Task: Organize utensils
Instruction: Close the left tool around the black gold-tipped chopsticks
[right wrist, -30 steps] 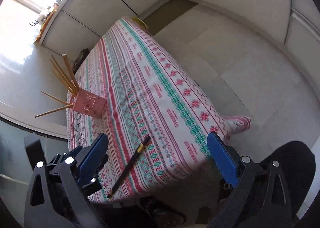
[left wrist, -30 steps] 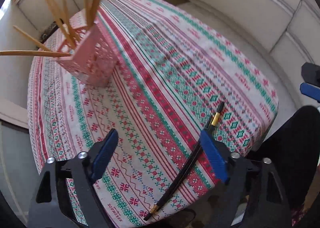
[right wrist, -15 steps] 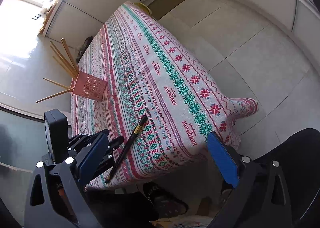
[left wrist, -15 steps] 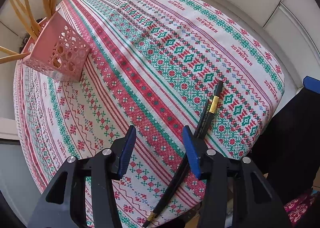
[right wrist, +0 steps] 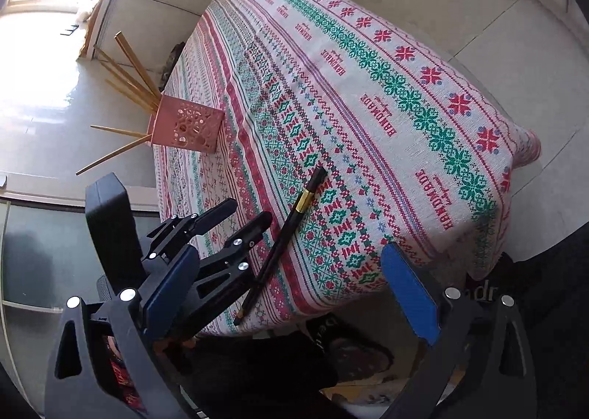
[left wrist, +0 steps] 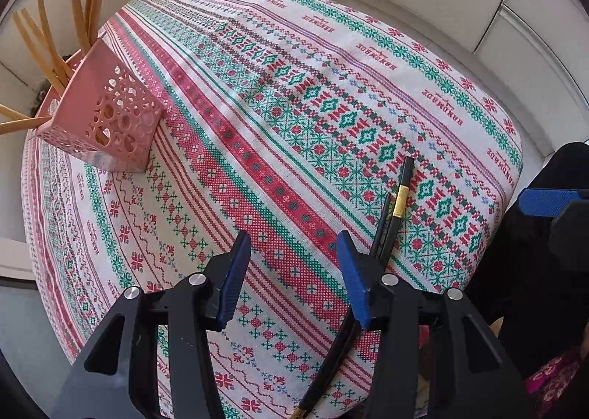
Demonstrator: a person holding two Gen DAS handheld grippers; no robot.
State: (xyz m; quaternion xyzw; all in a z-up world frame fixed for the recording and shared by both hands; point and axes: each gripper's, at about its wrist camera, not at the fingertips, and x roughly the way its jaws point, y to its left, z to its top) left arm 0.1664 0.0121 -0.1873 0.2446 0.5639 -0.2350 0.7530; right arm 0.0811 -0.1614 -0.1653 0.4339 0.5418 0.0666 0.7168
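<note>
- Near the front edge of the table under a red, green and white cross-stitch patterned tablecloth (left wrist: 257, 95): a pair of black chopsticks with a gold band (right wrist: 291, 225), lying side by side, flat on the cloth, running diagonally, one end close to the table's edge
- At the far left corner: a pink perforated square plastic holder (left wrist: 110, 120), upright, with several tan wooden chopsticks (left wrist: 79, 3) fanning out of its top; well apart from the black pair
- Left gripper (left wrist: 294, 271): pointing steeply down over the cloth, jaws half parted after just closing in, nothing between the blue pads; black pair just outside the right-hand pad, apparently not touched
- Right gripper (right wrist: 294, 286): jaws spread wide, empty, hanging off the table's near side, beside the left tool
- Step in hand, as judged: lining up to pick the black pair off the cloth; nothing lifted yet
- Next move calls for: shifting the left jaws sideways so both sticks sit between the pads, lowering to the cloth, closing on the pair together, then carrying it to the pink holder
- Risk, as judged: thin sticks flat on fabric, easy to pinch one only or snag the cloth
</note>
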